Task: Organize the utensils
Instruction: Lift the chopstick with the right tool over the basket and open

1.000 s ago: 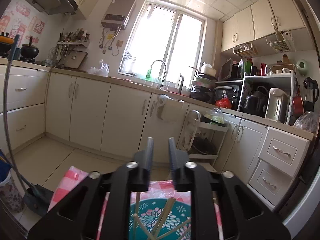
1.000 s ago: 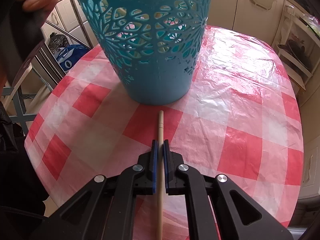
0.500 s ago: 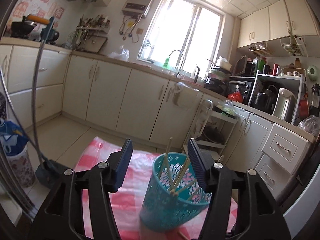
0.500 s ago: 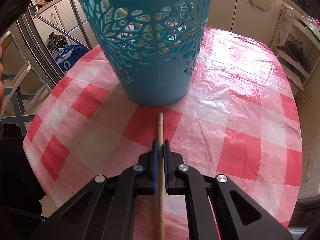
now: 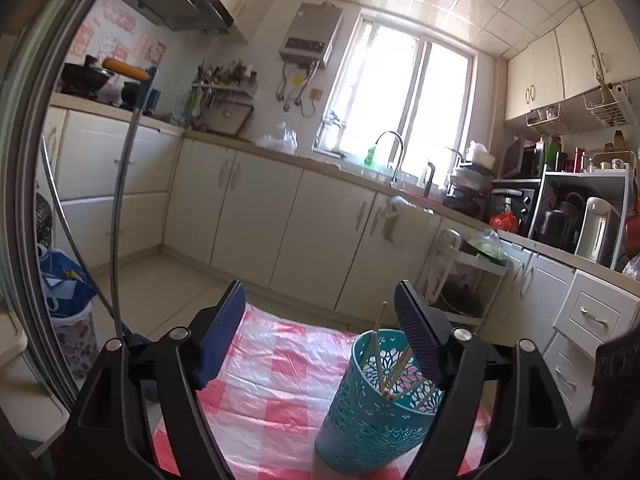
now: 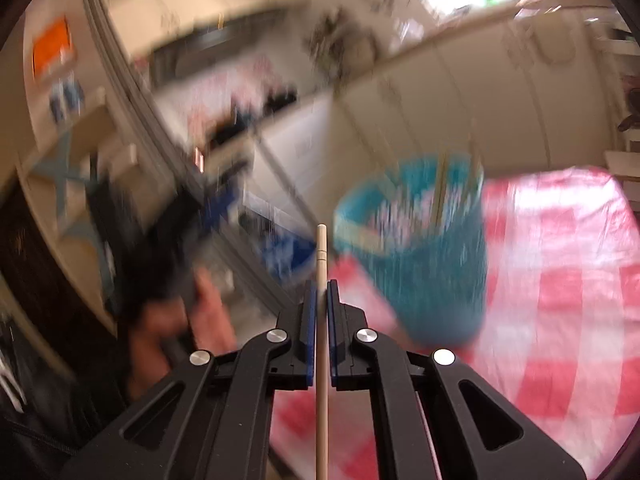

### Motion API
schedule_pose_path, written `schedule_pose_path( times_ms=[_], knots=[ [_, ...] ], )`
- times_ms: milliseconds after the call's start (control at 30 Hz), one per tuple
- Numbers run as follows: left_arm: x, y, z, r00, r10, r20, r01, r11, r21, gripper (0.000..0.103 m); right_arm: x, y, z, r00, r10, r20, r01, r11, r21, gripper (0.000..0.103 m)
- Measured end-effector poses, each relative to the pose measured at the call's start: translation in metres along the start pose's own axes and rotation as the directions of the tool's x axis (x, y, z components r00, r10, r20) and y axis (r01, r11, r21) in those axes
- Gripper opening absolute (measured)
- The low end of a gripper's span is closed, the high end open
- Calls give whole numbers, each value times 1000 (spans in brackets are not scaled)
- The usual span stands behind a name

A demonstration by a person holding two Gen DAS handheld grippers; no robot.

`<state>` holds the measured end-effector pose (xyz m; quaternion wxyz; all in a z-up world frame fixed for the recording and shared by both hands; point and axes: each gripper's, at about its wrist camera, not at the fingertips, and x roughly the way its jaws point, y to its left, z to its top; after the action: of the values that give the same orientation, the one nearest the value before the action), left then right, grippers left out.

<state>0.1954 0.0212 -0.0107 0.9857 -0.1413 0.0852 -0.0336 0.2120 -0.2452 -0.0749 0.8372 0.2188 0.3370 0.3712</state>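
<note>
- Two grippers here, doing very different things.
- Right gripper [image 6: 319, 286] is clamped tight on a single wooden chopstick [image 6: 321, 252]. The stick runs straight along the line of the fingers, pinched between the blue pads [image 6: 308, 312], with its tip poking out past them and the rest trailing back toward the camera.
- From the right wrist view the teal basket [image 6: 432, 280] sits ahead and to the right of that chopstick tip, apart from it. Everything beyond the gripper is smeared with blur, so fine detail is a no-go.
- Left gripper [image 5: 320, 304] has its jaws spreading apart, with nothing pressed between the pads. The teal basket [image 5: 376, 412] stands low between the fingers, way over toward the right one, whose tip overlaps the rim in the picture; can't tell if they actually touch.
- Several chopsticks [image 5: 378, 336] already lean inside the basket, ends sticking above the rim.
- Basket stands upright on the red-and-white checked tablecloth [image 5: 272, 380].
- A blurry hand [image 6: 176, 320] shows left of the right gripper, wrapped around something black.
</note>
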Motion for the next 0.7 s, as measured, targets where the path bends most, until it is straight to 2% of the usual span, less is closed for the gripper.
schedule_pose_path(
  times_ms=[100, 200, 333, 367, 400, 467, 533, 700],
  knots=[
    [-3, -10, -2, 1000, -16, 7, 16, 1000, 15, 75, -7, 0, 22, 987, -13, 161, 1, 998, 70, 6],
    [-5, -18, -6, 999, -32, 7, 31, 999, 41, 76, -11, 0, 40, 946, -37, 321, -5, 991, 132, 6],
    [-10, -23, -9, 999, -44, 16, 42, 996, 77, 76, -12, -6, 57, 854, -90, 512, -20, 979, 205, 6],
    [-10, -24, -10, 999, -45, 19, 43, 995, 87, 76, -10, -10, 59, 819, -126, 559, -10, 972, 234, 6],
    [-11, -23, -10, 999, -45, 22, 43, 994, 97, 76, -13, -14, 59, 794, -145, 590, -8, 969, 249, 6],
    [-10, -23, -9, 999, -47, 28, 43, 993, 113, 76, -11, -25, 62, 767, -186, 614, 6, 959, 284, 6],
    [-6, -20, -5, 999, -45, 25, 42, 993, 110, 77, -2, -31, 64, 758, -220, 614, 37, 954, 297, 6],
    [2, -9, 2, 999, -40, -9, 40, 998, 48, 78, 24, -22, 68, 750, -311, 584, 212, 949, 233, 6]
  ],
)
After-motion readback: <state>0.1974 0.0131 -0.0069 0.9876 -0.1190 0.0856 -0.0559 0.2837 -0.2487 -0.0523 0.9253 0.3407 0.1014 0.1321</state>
